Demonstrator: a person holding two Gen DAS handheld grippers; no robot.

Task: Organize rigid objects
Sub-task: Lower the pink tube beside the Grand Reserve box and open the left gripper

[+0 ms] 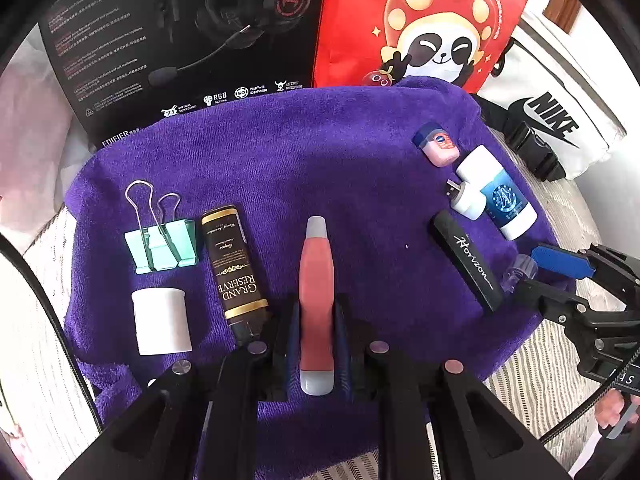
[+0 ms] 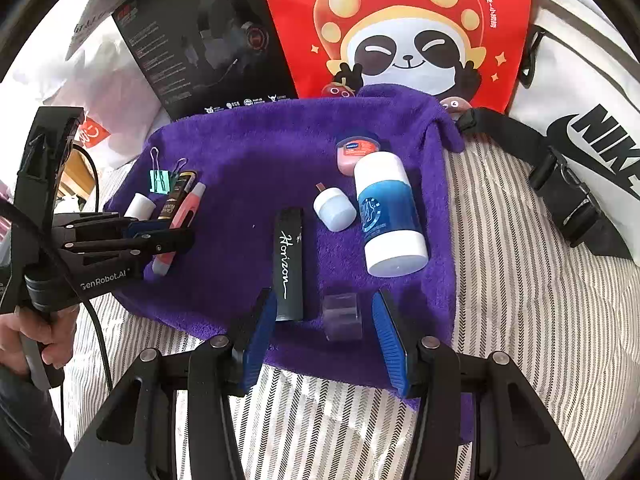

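My left gripper [image 1: 316, 340] is shut on a pink tube with grey ends [image 1: 316, 280], which points away from me over the purple towel [image 1: 320, 152]. To its left lie a brown Grand Reserve tube [image 1: 236, 268], a green binder clip [image 1: 162, 244] and a white cylinder [image 1: 162, 320]. My right gripper [image 2: 325, 340] stands open at the towel's near edge with a small clear cap [image 2: 342, 314] between its blue pads [image 2: 390, 344], untouched. A black Horizon bar [image 2: 289, 264] lies by the left pad. The left gripper [image 2: 176, 236] with the pink tube [image 2: 188, 208] appears at the left of the right wrist view.
A blue-and-white bottle [image 2: 390, 216], a white USB plug [image 2: 335, 209] and a pink Vaseline jar [image 2: 354, 152] lie at the towel's right. Behind it stand a black headset box [image 2: 208, 44], a red panda bag [image 2: 400, 28] and a white Nike bag [image 2: 580, 92]. Striped bedding [image 2: 520, 280] surrounds the towel.
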